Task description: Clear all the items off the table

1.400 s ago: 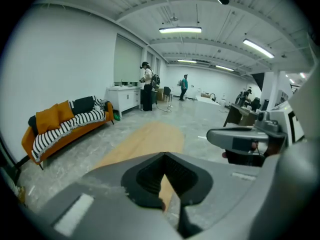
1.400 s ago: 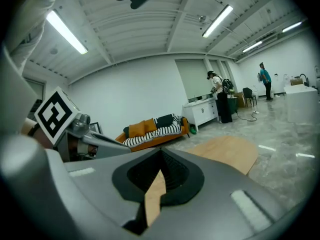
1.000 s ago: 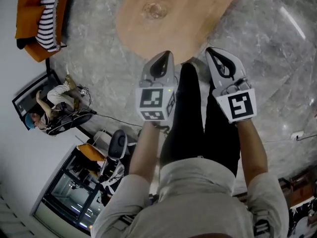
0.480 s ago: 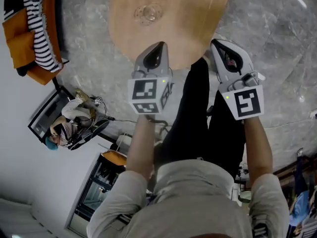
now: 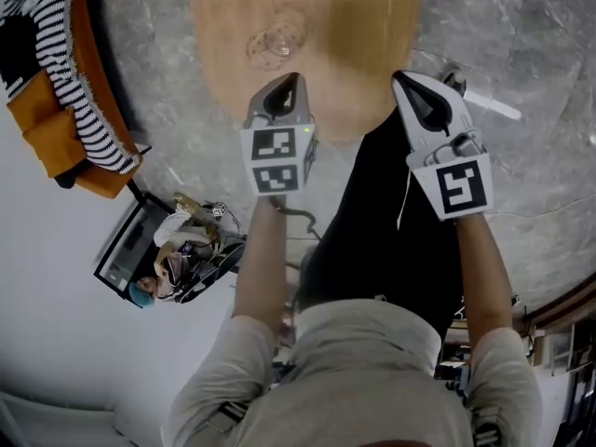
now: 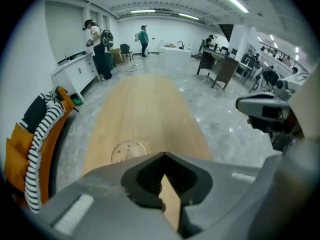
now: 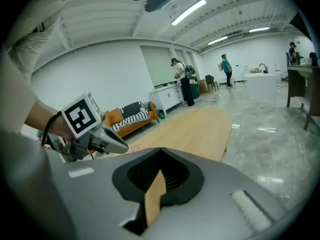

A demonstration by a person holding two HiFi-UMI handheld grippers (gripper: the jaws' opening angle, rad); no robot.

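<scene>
A long oval wooden table (image 5: 307, 26) fills the top of the head view. One clear, round glass dish (image 5: 277, 43) lies on it near the close end, and shows faintly in the left gripper view as the dish (image 6: 128, 150). My left gripper (image 5: 294, 78) hovers over the table's near edge, just short of the dish, its jaws shut and empty. My right gripper (image 5: 399, 78) is held off the table's right corner, also shut on nothing. In its own view the left gripper (image 6: 163, 155) points along the tabletop (image 6: 145, 104). The right gripper (image 7: 161, 149) looks at the table (image 7: 195, 126) from the side.
An orange sofa (image 5: 56, 110) with a striped cloth stands left of the table, seen also as the sofa (image 6: 30, 139). A person sits on the floor (image 5: 172, 259) among gear. People stand at a far counter (image 6: 97, 39). Desks (image 6: 220, 64) line the right. The floor is grey marble.
The head view has swung, so the table and sofa have shifted in frame. Both grippers have come forward, the left one closer to the glass dish. Both stay shut.
</scene>
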